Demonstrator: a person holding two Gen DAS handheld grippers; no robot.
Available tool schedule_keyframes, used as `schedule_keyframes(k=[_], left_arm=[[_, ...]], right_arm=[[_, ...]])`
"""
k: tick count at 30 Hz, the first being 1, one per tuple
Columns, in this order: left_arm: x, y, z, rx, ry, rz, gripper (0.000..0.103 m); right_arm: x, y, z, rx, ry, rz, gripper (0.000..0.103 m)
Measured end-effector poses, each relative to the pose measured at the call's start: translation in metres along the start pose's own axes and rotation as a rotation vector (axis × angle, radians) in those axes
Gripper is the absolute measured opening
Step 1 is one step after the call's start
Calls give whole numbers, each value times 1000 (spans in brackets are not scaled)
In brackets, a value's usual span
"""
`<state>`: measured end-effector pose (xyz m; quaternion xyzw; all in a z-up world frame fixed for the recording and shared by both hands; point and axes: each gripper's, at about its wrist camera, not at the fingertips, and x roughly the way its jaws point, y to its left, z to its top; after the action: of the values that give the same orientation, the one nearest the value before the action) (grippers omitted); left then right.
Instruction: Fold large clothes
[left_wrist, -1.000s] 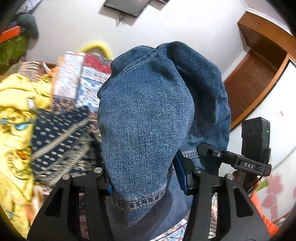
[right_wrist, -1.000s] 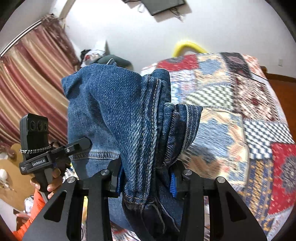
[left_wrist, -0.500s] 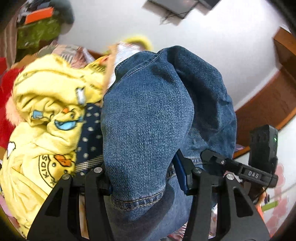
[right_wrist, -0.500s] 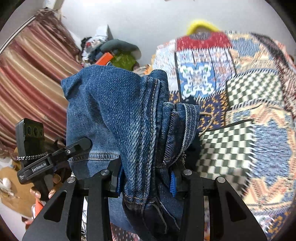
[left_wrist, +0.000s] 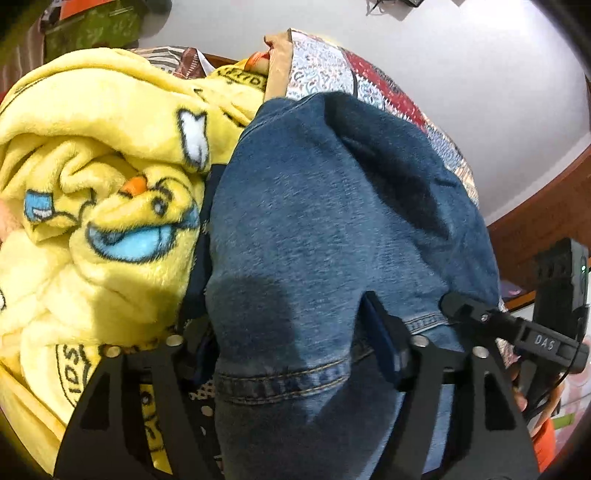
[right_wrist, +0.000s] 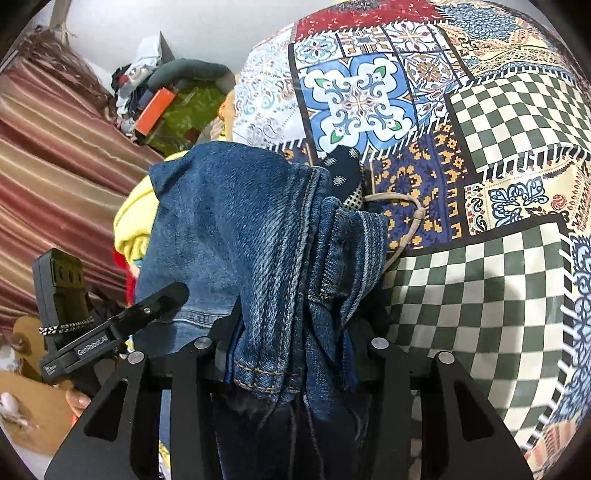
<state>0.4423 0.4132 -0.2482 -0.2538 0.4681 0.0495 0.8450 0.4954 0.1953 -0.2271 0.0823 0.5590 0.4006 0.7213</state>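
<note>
Above the patchwork bedspread (right_wrist: 498, 122), the blue jeans (left_wrist: 332, 229) are held bunched. The hem is pinched by the left gripper (left_wrist: 291, 347), a thick fold by the right gripper (right_wrist: 295, 354). A yellow fleece blanket (left_wrist: 103, 177) is touched on the left.

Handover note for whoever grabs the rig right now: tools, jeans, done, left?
Left tool: shut on the jeans, denim bunched between its fingers near a stitched hem.
Right tool: shut on the jeans too, gripping several stacked denim layers and seams.
Jeans hang from both tools above the patchwork bedspread; a yellow cartoon blanket lies heaped close beside them on the left tool's side.
Done: garment picked up and doubled over at both grips.
Left: probably lower it onto the bedspread, away from the blanket, flatten it and finish the fold. How neat the fold is cannot be told from here.
</note>
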Motion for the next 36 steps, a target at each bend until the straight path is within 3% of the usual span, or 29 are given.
schedule_keyframes(k=[1,6,13,21,24,27,30,36], left_arm=[[-3,0,-2,-2,6,0,77],[-17,1,-17,-4,-1,7,82],[-58,-19,-59,105,-94,119,83],[-91,-32,-111,146,-113,217,83],[-110,-45,-120,172,-147,239,83],[-154,-64,-131,188,-233,236,82],[-189,-86,-129,218,-334,216,83],[-286,-148,-158,344,-600,194,83]], right_arm=[[-2,2,-5,-12,3,-11,43],[-19,10,-23,-105,-32,-126,70],[-48,28,-53,-246,-76,-274,73],[-73,47,-96,-359,-133,-398,75],[-92,53,-103,-369,-151,-401,75],[-118,63,-107,-358,-205,-372,75],[-158,83,-117,-362,-306,-329,75],[-247,135,-154,-420,-546,-250,75]])
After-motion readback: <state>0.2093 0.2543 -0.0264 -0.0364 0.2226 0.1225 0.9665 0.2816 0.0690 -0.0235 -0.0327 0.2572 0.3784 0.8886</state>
